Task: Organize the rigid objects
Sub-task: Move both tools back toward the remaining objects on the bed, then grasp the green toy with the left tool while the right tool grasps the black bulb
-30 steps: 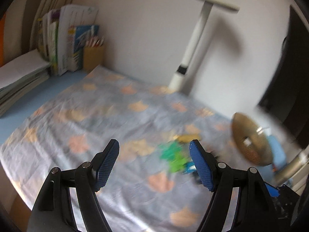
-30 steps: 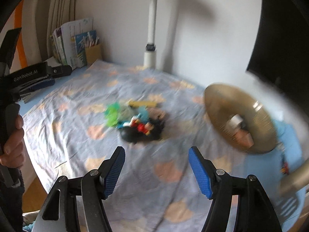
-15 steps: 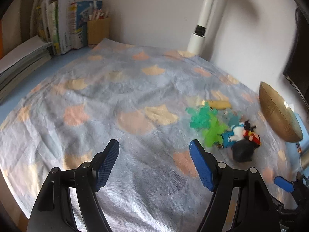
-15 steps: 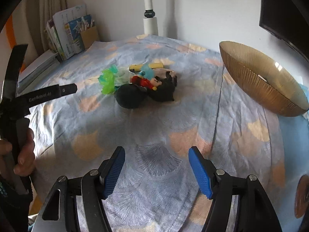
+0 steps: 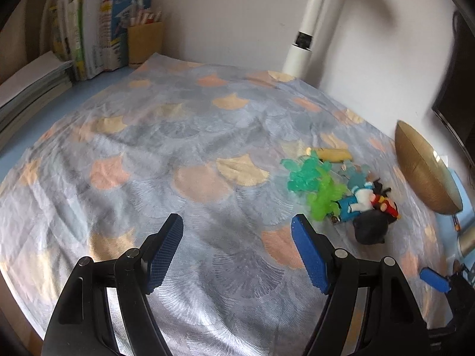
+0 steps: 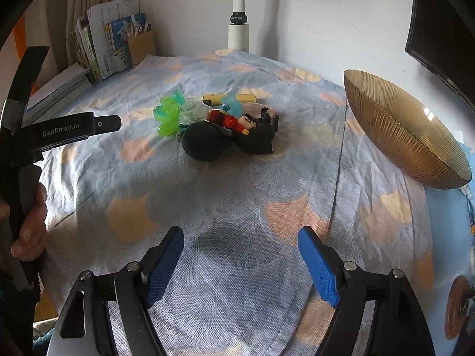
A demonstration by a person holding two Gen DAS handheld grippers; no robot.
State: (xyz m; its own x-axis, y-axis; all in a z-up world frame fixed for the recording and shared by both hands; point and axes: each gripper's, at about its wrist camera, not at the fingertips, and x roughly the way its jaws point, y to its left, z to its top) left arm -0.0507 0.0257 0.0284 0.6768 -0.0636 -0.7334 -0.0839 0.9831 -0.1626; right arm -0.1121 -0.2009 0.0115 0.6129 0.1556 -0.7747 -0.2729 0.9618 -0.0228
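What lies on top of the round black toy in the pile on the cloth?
A small red figure lies across the top of the round black toy. A black animal toy touches its side. What lies under the round toy is covered and cannot be seen.

Readable: "GenRobot.AI", white on the black arm of the left gripper (image 6: pixel 74 129), left of the toy pile (image 6: pixel 219 127).

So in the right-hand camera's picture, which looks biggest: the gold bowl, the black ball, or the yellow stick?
1. Gold bowl, largest.
2. Black ball.
3. Yellow stick, smallest, though it lies farthest back and is partly hidden.
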